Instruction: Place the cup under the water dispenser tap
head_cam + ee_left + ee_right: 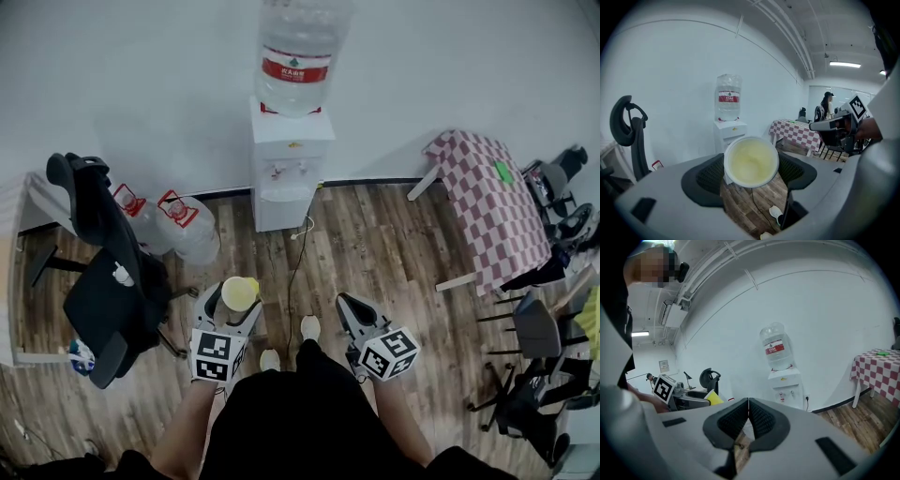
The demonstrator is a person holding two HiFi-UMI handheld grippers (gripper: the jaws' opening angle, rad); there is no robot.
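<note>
The cup is yellow and sits in the left claw, well short of the dispenser and out in front of it, above the wood floor. It is not upright. Its round, pale-rimmed end faces back along the jaws toward the person, so its long axis runs roughly from the person toward the dispenser, tipped upward. The two black pads press its sides from left and right, and the claw is clenched on it.

The right claw is clenched on nothing, its jaws meeting edge to edge. It hangs level with the left claw, just right of the line from the person to the dispenser, and also points at the dispenser.

The dispenser is a white cabinet against the wall with a large bottle upside down on top. Its taps are in a recess on the front. A thin cord trails from its base across the floor toward the person's shoes. The strip of floor between cup and dispenser carries only that cord.

Left of the dispenser, two spare bottles stand on the floor. Farther left is an office chair draped with a dark jacket. To the right of the dispenser is a red-checked table, with dark chairs beyond it.

Both forearms reach forward from the bottom of the head view, each hand gripping behind its marker cube, the claws side by side and apart.
</note>
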